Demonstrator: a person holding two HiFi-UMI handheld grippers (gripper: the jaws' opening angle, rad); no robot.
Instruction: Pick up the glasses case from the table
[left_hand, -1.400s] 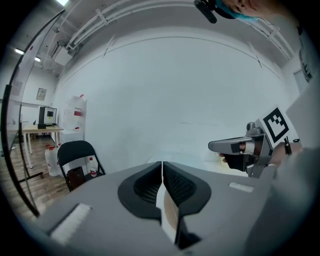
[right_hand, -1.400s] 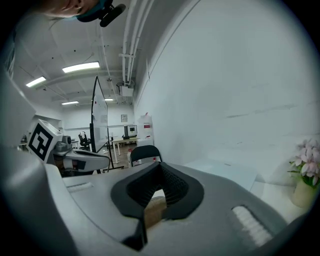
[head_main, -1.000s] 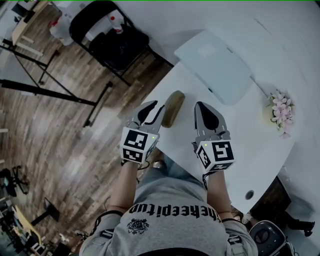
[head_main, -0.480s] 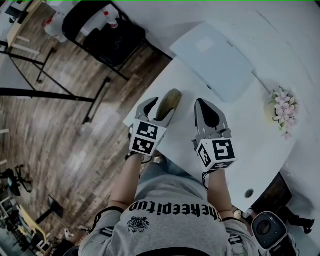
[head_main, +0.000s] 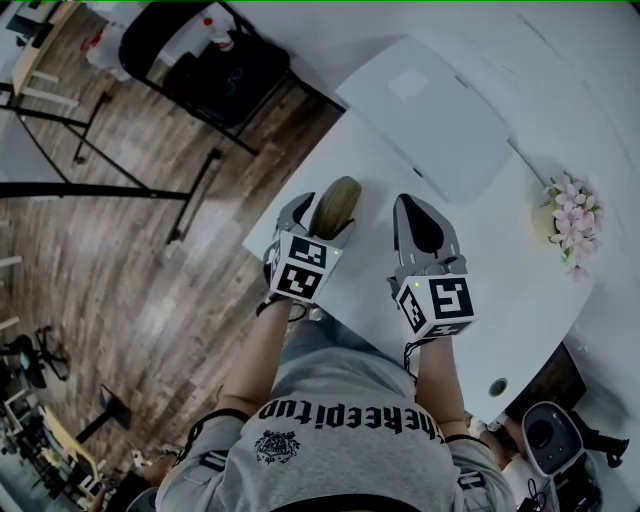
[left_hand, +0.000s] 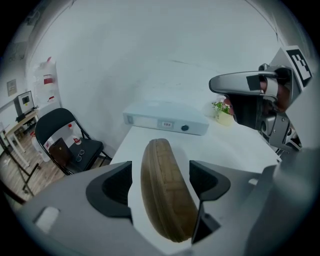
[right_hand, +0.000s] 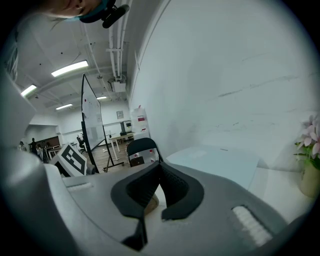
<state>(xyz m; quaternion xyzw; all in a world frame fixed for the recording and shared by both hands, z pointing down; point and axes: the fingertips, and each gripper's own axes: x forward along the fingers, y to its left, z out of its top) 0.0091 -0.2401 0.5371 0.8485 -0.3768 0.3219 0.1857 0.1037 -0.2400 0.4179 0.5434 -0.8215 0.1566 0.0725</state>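
The glasses case (head_main: 335, 205) is a tan, woven, oblong shell lying near the left edge of the white table (head_main: 500, 290). My left gripper (head_main: 318, 216) points down over it, and its jaws are opening. In the left gripper view the glasses case (left_hand: 165, 192) lies lengthwise between the two dark pads of the left gripper (left_hand: 160, 185), with a strip of table showing on its left side. My right gripper (head_main: 410, 208) hovers over the table to the right of the case. In its own view the right gripper (right_hand: 160, 167) has its tips together and nothing in them.
A flat white box (head_main: 430, 115) lies at the far side of the table. A small pot of pink flowers (head_main: 568, 215) stands at the right. A black folding chair (head_main: 215, 70) with small items stands on the wood floor beyond the table's left edge.
My left gripper has come down and forward so the case now sits between its jaws, which have spread wide. The right gripper has hardly shifted.
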